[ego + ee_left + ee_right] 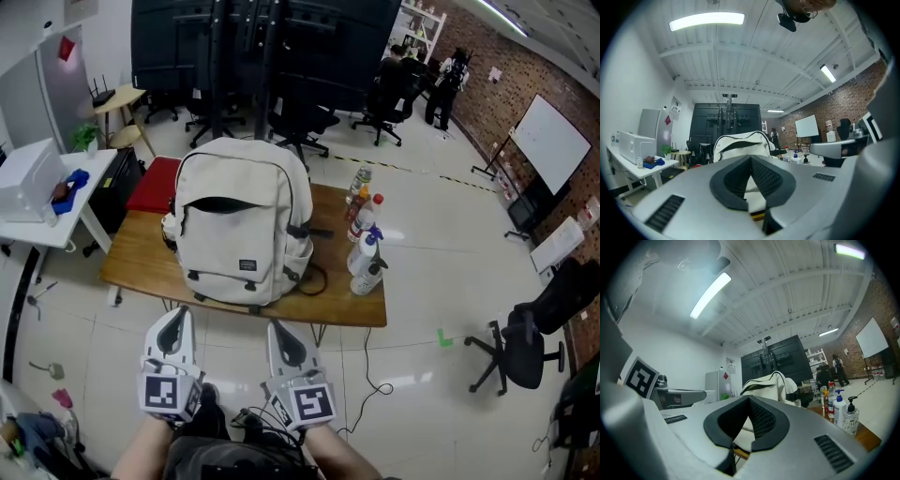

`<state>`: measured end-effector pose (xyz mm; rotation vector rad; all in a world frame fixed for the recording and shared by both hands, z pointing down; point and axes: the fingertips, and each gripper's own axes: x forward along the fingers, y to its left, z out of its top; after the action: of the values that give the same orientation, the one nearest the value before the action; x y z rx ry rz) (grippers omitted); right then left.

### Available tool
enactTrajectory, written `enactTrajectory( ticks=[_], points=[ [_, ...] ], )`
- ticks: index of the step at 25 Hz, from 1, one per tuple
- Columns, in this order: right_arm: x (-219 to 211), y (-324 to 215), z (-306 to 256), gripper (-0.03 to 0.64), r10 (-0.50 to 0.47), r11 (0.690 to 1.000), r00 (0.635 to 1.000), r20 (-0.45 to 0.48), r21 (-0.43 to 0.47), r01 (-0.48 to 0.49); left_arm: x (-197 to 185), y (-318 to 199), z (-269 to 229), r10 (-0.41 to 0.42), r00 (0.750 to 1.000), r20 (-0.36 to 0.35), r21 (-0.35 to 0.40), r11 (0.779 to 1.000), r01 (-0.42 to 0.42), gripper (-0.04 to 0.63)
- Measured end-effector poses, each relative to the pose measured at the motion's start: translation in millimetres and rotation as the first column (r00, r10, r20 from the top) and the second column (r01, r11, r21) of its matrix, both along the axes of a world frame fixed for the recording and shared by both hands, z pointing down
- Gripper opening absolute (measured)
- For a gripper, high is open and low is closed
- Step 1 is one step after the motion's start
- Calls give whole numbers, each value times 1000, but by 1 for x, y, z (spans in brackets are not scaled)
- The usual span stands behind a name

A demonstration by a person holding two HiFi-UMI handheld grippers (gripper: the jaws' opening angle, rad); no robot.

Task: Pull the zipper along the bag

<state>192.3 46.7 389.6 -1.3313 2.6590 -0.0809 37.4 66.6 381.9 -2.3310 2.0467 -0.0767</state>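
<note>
1. Pale floor tiles surround a wooden table (pixel 122 267) in the middle of the head view; the cream backpack (pixel 242 220) stands upright on it, front panel facing the person, bottles (pixel 366 248) just to its right.
2. At the lower edge of the frame, the left gripper (pixel 174 323) and right gripper (pixel 281 330) point up-frame at the bag. Both are clenched on nothing and sit short of the table.
3. A dark curved zipper opening (pixel 217 203) runs left to right across the bag's upper front; I can't make out its pull.
4. The bag lies straight ahead of both tools. Neither looks clearly nearer, so I'd expect a forward reach first.
</note>
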Motion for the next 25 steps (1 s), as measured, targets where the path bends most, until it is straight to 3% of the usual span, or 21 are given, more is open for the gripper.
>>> enactTrajectory(
  ticks=[10, 16, 25],
  points=[
    [-49, -49, 0, -2, 40, 999, 999, -9, 13, -40, -53, -57, 7, 32, 999, -22, 3, 999, -32, 34],
    [-107, -91, -2, -2, 33, 999, 999, 25, 26, -34, -105, -110, 12, 69, 997, -30, 12, 998, -69, 34],
    [-184, -151, -4, -2, 60, 998, 998, -5, 32, -59, -163, -178, 25, 146, 988, -49, -9, 989, -147, 34]
  ],
)
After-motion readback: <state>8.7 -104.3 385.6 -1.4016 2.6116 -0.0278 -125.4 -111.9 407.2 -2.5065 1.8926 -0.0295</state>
